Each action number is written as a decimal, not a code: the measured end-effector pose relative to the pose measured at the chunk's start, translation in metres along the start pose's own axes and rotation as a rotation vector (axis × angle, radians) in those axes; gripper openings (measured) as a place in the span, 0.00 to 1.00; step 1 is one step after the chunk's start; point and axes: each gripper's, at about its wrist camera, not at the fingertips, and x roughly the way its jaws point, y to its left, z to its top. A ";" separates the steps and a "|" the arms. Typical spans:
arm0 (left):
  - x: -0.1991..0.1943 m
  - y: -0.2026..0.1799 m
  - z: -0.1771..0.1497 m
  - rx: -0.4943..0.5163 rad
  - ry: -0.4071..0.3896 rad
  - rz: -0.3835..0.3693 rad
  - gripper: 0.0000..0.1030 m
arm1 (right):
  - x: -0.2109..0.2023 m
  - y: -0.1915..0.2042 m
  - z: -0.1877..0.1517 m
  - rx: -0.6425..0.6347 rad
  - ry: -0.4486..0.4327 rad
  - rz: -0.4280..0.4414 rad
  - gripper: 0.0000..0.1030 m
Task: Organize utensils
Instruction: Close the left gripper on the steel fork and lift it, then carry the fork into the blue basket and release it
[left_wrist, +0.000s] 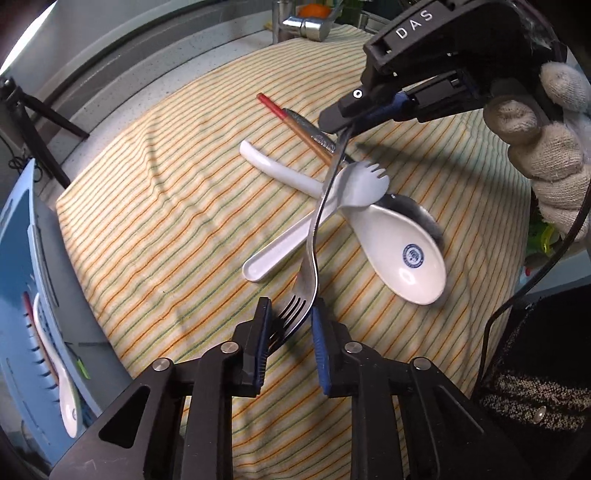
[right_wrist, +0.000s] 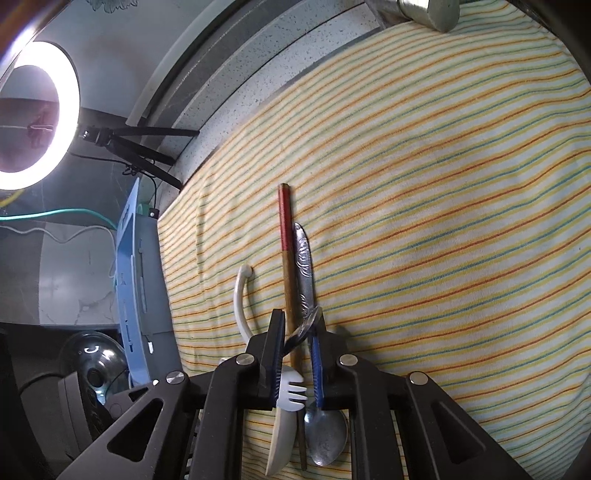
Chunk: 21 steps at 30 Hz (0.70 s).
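Observation:
My right gripper (left_wrist: 345, 127) is shut on the handle end of a steel fork (left_wrist: 320, 221) and holds it above the striped cloth (left_wrist: 166, 177); the handle also shows between its jaws in the right wrist view (right_wrist: 301, 332). The fork's tines (left_wrist: 291, 314) hang between the open jaws of my left gripper (left_wrist: 290, 321), which do not clamp them. Below lie a white spork (left_wrist: 360, 184), a white ceramic spoon (left_wrist: 402, 251), a second white spoon handle (left_wrist: 273, 164), a red-tipped chopstick (left_wrist: 291, 122) and a steel spoon (right_wrist: 325, 439).
A blue utensil rack (left_wrist: 26, 295) stands at the left edge and holds a white spoon (left_wrist: 61, 373). A steel faucet (left_wrist: 306, 26) is at the back. A ring light (right_wrist: 40, 114) on a tripod stands beyond the counter's left side.

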 end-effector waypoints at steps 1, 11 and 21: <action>-0.001 -0.003 0.000 -0.003 -0.002 -0.001 0.17 | -0.002 0.003 0.001 -0.006 -0.005 0.000 0.11; -0.035 -0.004 0.005 -0.025 -0.064 -0.018 0.14 | -0.025 0.035 0.010 -0.059 -0.049 0.037 0.10; -0.079 0.013 0.003 -0.063 -0.146 0.045 0.11 | -0.036 0.106 0.030 -0.183 -0.039 0.083 0.09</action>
